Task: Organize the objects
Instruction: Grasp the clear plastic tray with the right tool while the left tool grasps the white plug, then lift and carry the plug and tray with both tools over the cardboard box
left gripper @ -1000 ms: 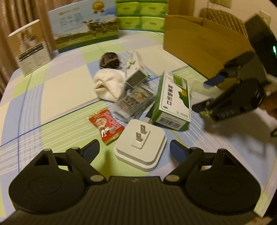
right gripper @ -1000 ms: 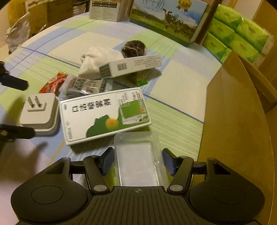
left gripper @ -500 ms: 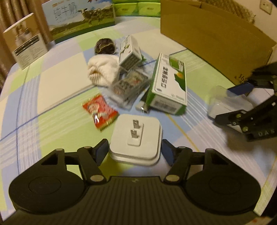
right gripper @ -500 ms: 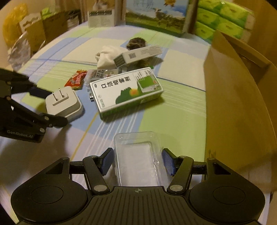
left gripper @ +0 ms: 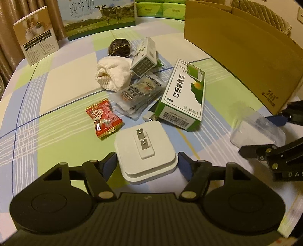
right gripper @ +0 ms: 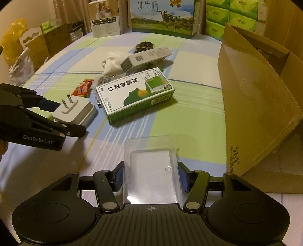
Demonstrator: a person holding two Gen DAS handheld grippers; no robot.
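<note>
A white plug adapter (left gripper: 145, 151) lies prongs-up on the checked tablecloth between the pads of my left gripper (left gripper: 146, 159). Both pads touch its sides while the jaws ease open. From the right wrist view, the left gripper (right gripper: 70, 117) comes in from the left around the adapter (right gripper: 75, 109). My right gripper (right gripper: 150, 170) is closing on a clear plastic case (right gripper: 151, 174), and its pads press both long sides. The same case (left gripper: 257, 128) shows at the right of the left wrist view, in the right gripper (left gripper: 258, 134).
A green-and-white carton (left gripper: 183, 94), red candy packet (left gripper: 102, 117), snack sachets (left gripper: 138, 92), rolled white cloth (left gripper: 113, 75), small box (left gripper: 144, 58) and dark round object (left gripper: 119, 47) are clustered mid-table. An open cardboard box (right gripper: 255, 85) stands right. A milk carton case (left gripper: 98, 17) and tissue packs (right gripper: 236, 17) line the back.
The left jaws came in from wide apart to the adapter's sides. The right gripper drew back from the green carton with the clear case, toward the cardboard box's near corner.
</note>
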